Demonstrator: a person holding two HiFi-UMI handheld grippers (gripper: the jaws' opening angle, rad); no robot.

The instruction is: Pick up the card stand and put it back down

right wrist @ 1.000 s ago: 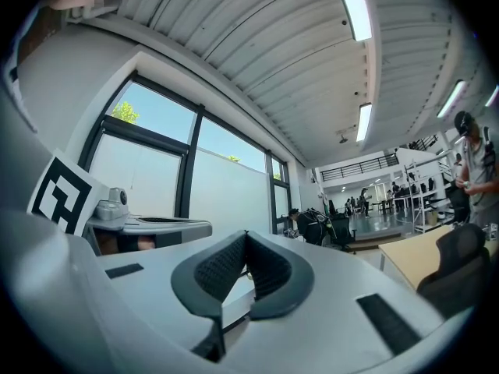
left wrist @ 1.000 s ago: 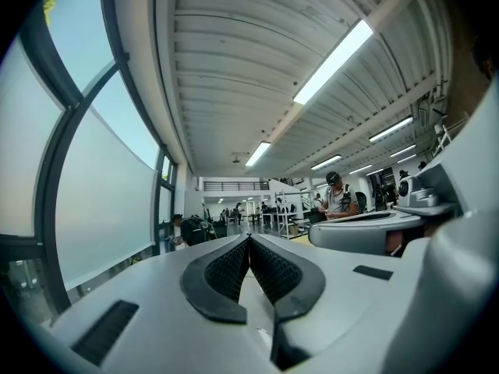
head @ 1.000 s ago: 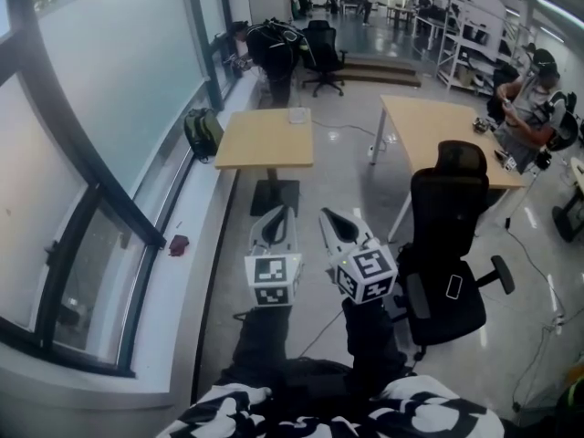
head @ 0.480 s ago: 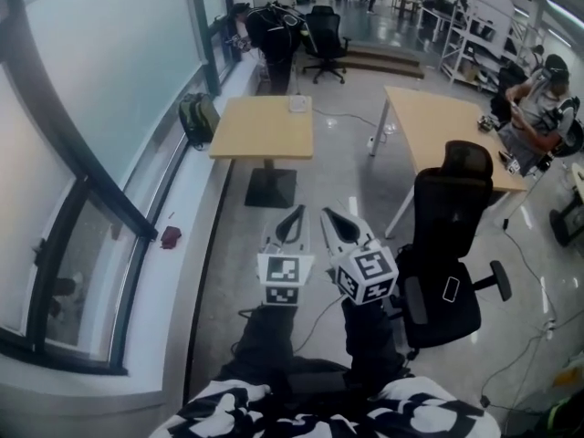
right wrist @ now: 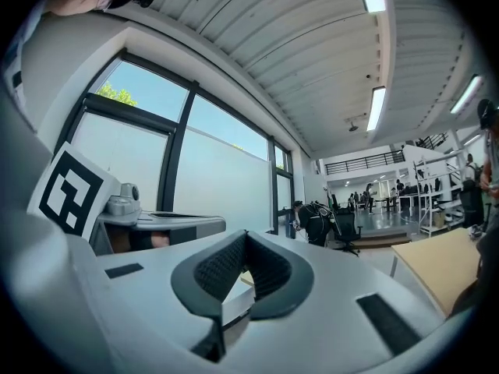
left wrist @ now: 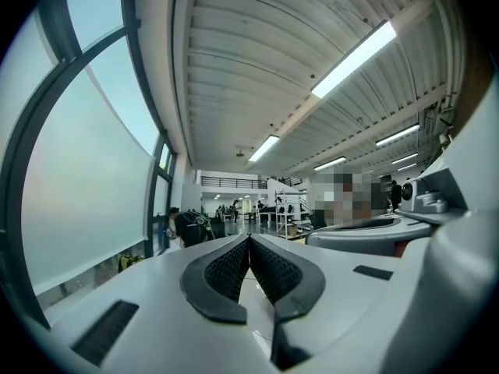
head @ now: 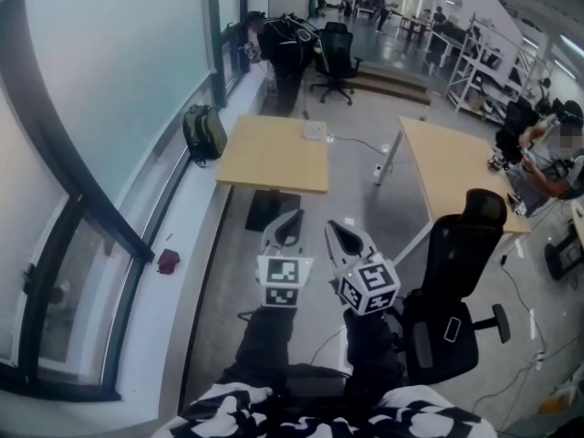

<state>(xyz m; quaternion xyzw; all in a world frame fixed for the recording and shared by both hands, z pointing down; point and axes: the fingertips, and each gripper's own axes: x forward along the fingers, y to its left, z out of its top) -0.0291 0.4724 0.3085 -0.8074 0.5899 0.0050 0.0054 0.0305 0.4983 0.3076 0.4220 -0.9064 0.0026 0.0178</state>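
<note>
A small white object (head: 313, 130), too small to identify for sure as the card stand, lies at the far edge of a small wooden table (head: 274, 158) ahead. Both grippers are held level and side by side, well short of that table. The left gripper (head: 290, 215) is shut with nothing between its pads. In the left gripper view the left gripper (left wrist: 249, 238) shows its tips meeting. The right gripper (head: 333, 228) is also shut and empty, and in the right gripper view the right gripper (right wrist: 245, 234) has its tips together.
A black office chair (head: 456, 281) stands close on the right, in front of a longer wooden table (head: 452, 167). A green backpack (head: 204, 132) and a dark red item (head: 168, 261) lie on the window ledge at left. A person (head: 283, 44) and another chair (head: 336, 57) are beyond the small table.
The view has advanced along the window: the small table and black chair are nearer. Both grippers stay shut, side by side, carried forward together.
</note>
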